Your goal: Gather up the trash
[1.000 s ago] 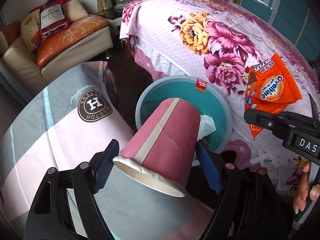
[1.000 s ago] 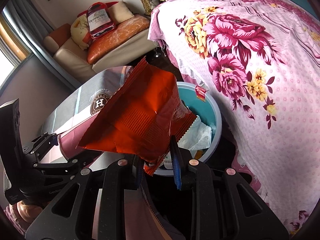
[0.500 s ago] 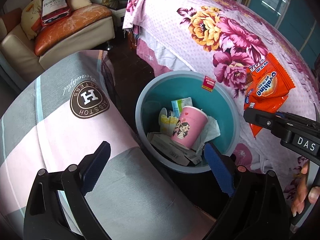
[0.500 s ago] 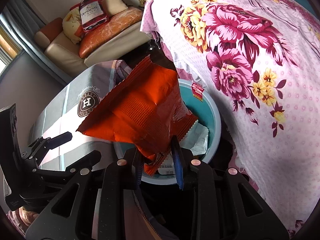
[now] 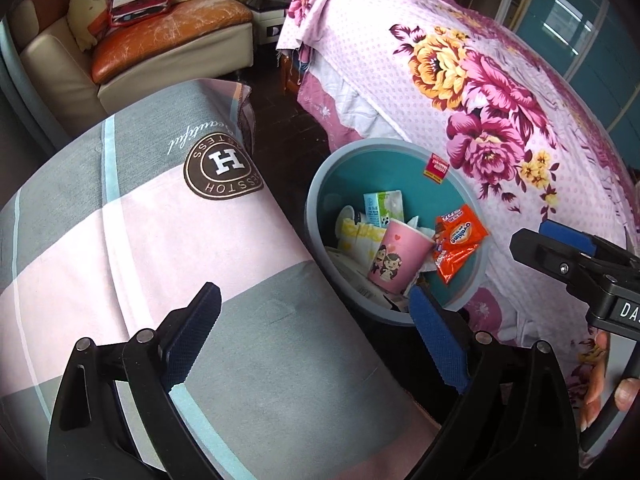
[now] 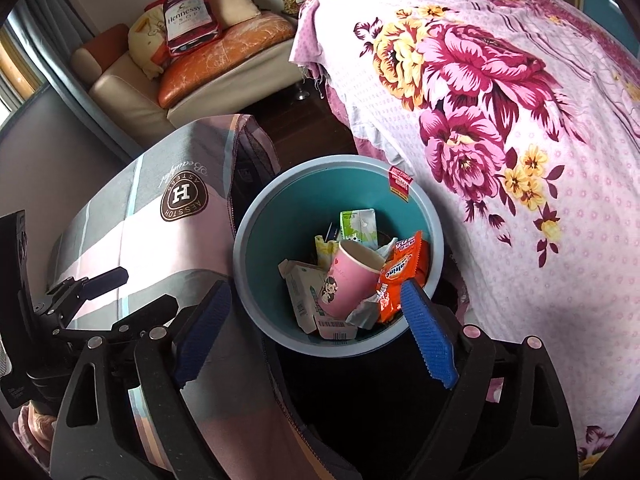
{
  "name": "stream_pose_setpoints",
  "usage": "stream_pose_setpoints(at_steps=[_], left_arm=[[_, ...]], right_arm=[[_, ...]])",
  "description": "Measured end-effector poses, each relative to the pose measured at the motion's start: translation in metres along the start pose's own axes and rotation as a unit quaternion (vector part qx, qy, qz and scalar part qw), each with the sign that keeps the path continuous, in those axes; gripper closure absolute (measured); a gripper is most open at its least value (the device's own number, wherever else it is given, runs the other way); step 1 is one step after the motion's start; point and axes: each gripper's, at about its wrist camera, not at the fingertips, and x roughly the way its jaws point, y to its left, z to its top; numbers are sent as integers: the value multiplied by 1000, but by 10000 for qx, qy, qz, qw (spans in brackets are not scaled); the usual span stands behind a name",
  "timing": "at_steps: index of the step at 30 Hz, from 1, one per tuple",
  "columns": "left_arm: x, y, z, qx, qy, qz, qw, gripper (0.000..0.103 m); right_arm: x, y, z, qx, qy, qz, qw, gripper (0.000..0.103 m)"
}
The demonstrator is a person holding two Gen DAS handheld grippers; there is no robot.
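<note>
A round teal trash bin (image 5: 476,280) (image 6: 256,312) stands on the dark floor between the bed and a cushion. Inside lie a pink paper cup (image 5: 398,258) (image 6: 346,280), an orange Ovaltine wrapper (image 5: 458,246) (image 6: 400,276), a small carton (image 6: 358,226) and other packaging. My left gripper (image 5: 316,340) hovers open over the cushion and the bin's near rim, holding nothing. My right gripper (image 6: 316,344) hangs above the bin, its jaws opening wide with nothing between them. The right gripper (image 5: 568,252) also shows at the right of the left wrist view.
A grey and pink cushion with an H logo (image 5: 140,240) (image 6: 132,224) sits left of the bin. The floral bedspread (image 5: 500,92) (image 6: 520,120) fills the right. A sofa with pillows (image 5: 132,40) (image 6: 192,60) stands at the back. A hand (image 5: 612,392) grips the right tool.
The left gripper let go of the pink cup, which dropped into the bin. The right gripper opened and the orange wrapper fell into the bin beside the cup.
</note>
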Motion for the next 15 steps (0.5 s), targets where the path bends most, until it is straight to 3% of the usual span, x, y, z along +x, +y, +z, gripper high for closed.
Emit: stream_pose_setpoints(at_steps=[7, 15], left_arm=[[-24, 22, -16, -295, -48, 252, 9992, 6], [-68, 44, -37, -485, -419, 466, 9969, 5]], right_arm=[[-12, 23, -16, -213, 152, -90, 9996, 13], [-32, 62, -38, -636, 202, -160, 9976, 7]])
